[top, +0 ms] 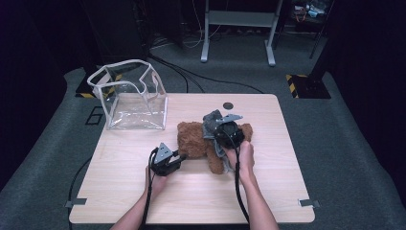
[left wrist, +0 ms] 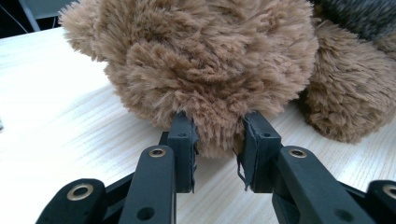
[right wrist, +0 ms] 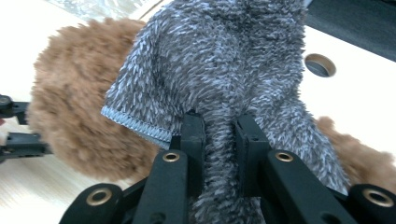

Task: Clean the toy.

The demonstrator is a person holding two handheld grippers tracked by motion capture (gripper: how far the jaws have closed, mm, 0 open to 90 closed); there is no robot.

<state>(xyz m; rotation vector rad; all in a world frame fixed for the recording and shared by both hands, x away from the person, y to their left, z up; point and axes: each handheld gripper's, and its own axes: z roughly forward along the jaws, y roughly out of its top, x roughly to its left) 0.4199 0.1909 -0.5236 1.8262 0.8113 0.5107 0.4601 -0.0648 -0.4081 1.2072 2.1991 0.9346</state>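
Dark curtains and grey carpet surround the pale wooden counter (top: 143, 191), where a brown teddy bear (top: 191, 140) lies near the middle with a grey fuzzy cloth (top: 211, 122) draped over it. At the back left corner of the counter stands a clear plastic bag (top: 130, 96) with a white rim, its mouth open upward, well apart from the bear. A small round hole (top: 228, 105) sits in the counter behind the bear. The left tool (top: 178, 155) lies low on the counter at the bear's near left side; in the left gripper view its jaws are clenched on a tuft of the bear's brown fur (left wrist: 217, 135), pads pressing in from both sides. The right tool (right wrist: 219, 135) comes from above over the bear's middle and is clamped on a fold of the grey cloth (right wrist: 224, 70), whose stitched hem hangs to the left of the jaws, the bear's fur showing beneath it.
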